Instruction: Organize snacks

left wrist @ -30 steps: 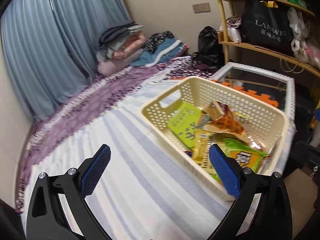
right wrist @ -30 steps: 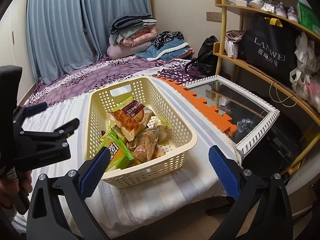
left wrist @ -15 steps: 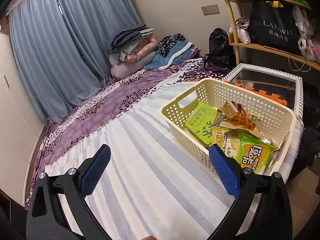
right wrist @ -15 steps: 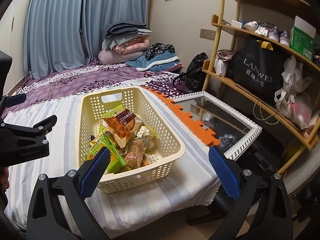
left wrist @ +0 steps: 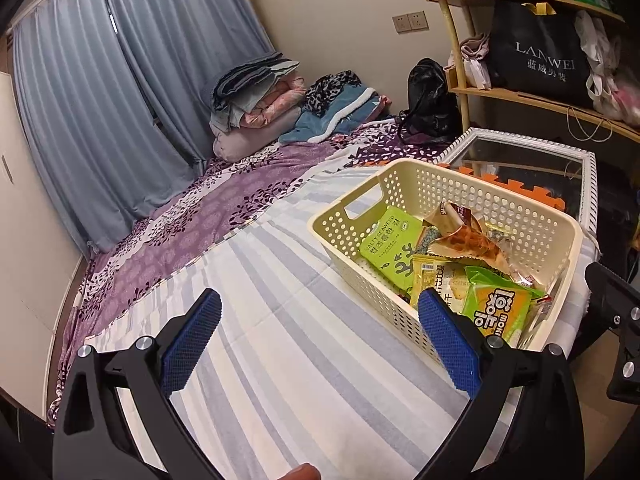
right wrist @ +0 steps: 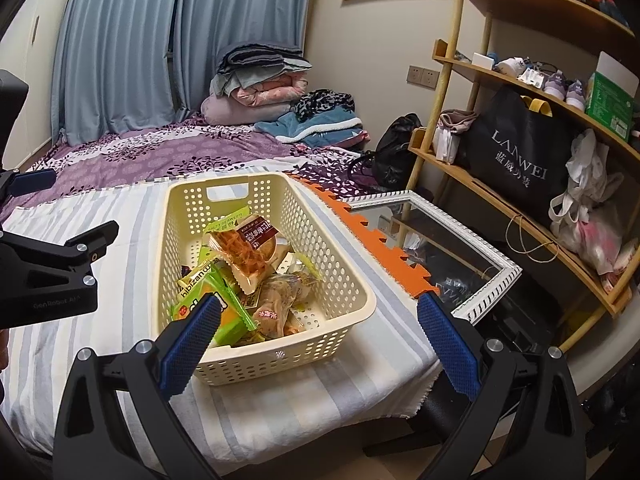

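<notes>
A cream perforated basket stands on the striped cloth, filled with several snack packets. Among them are a green seaweed pack, an orange waffle pack and a green-and-orange pack. My left gripper is open and empty, held above the cloth to the left of the basket. My right gripper is open and empty too, held back from the basket's near end. In the right wrist view the left gripper's black body shows at the left edge.
The striped cloth covers a low table beside a purple bedspread with folded blankets. A white-framed mirror and orange foam mat lie right of the basket. Wooden shelves with bags stand beyond.
Both grippers have drawn back and up from the basket, so it looks smaller and farther off. Both stayed open and empty. The basket and its packets have not moved.
</notes>
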